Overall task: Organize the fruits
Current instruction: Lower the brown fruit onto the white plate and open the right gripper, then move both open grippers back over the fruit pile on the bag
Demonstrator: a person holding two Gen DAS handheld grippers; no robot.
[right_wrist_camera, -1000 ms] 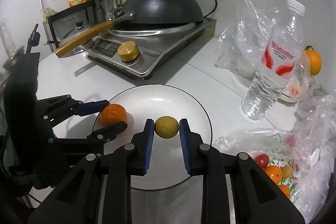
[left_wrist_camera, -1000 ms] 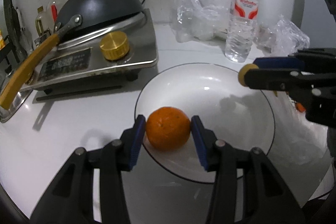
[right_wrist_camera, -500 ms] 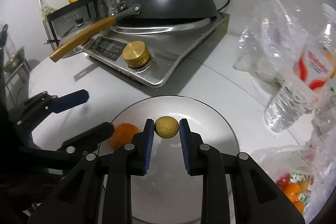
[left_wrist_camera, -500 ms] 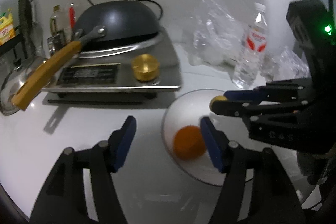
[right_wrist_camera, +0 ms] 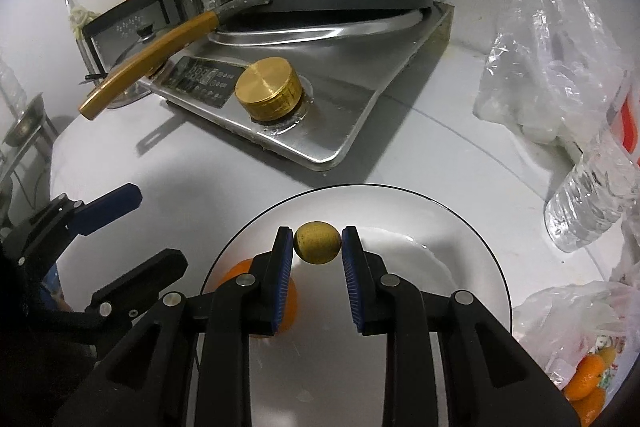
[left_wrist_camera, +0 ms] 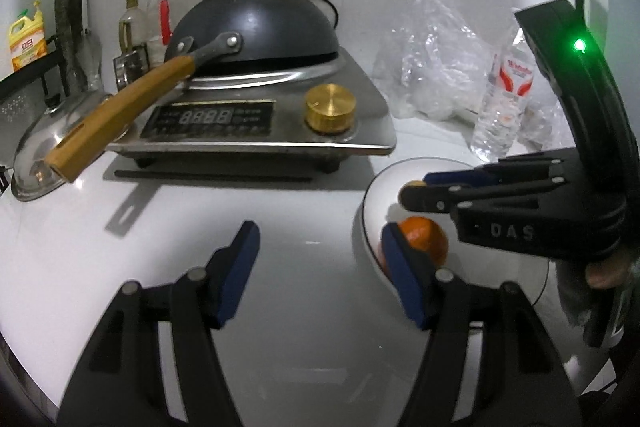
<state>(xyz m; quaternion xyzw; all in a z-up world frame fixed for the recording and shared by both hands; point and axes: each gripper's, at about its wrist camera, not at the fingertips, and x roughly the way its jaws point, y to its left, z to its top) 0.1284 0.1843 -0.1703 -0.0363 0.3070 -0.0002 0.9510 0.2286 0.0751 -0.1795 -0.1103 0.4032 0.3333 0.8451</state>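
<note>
- Right gripper [right_wrist_camera: 317, 241]: jaws clamped on a small yellow-brown fruit [right_wrist_camera: 317, 242], held at the pad tips above the white plate [right_wrist_camera: 472, 227].
- Left gripper [left_wrist_camera: 316, 267]: jaws apart, nothing between them; only bare counter [left_wrist_camera: 280, 219] lies in the gap.
- Orange [left_wrist_camera: 425, 238]: resting on the plate just outside the left gripper's right-hand pad, partly hidden under the right gripper's left finger [right_wrist_camera: 280, 267].
- Bag of remaining fruit [right_wrist_camera: 588, 383]: well to the right of the right jaws.
- Risk: the round fruit, pinched only at the tips, may slip or roll off the smooth plate if released from height.
- Risk: lowering could knock the orange below the left finger.
- Risk: the two grippers sit close together and could collide.
</note>
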